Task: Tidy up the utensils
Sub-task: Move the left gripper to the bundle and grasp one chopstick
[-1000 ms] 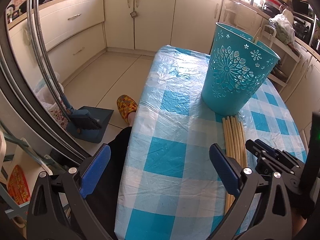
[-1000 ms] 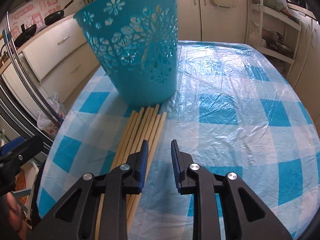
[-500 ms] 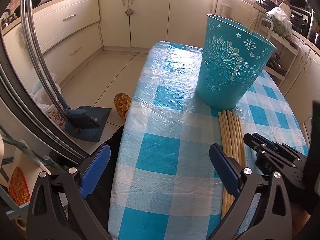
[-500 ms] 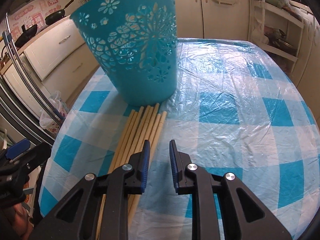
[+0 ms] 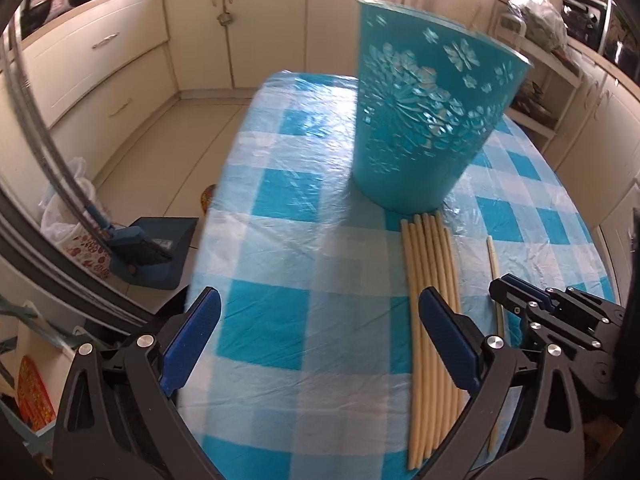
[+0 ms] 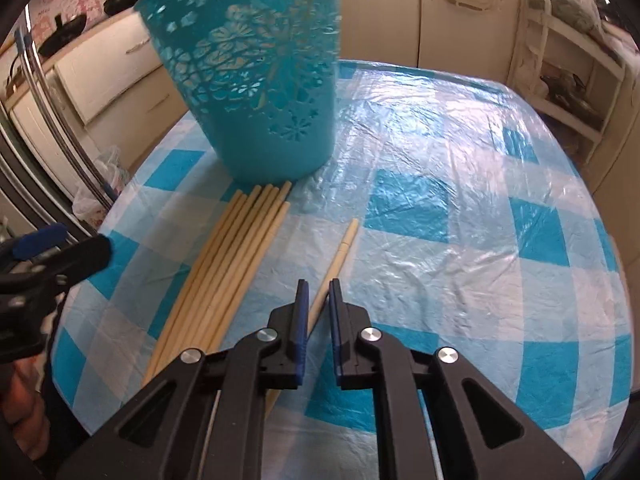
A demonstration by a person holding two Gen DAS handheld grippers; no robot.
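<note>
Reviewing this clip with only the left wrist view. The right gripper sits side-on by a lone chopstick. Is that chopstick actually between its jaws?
Observer: Yes. In the right wrist view the lone chopstick runs in between the jaws of the right gripper. The jaws stand narrowly apart, and a sliver of gap seems to show beside the stick, so it does not look clamped yet.
Operator: My view cuts off below the left gripper's body. Is anything of the person holding it visible?
Observer: Yes. The right wrist view shows a bare hand in its bottom-left corner, below the edge of the checked tablecloth.
</note>
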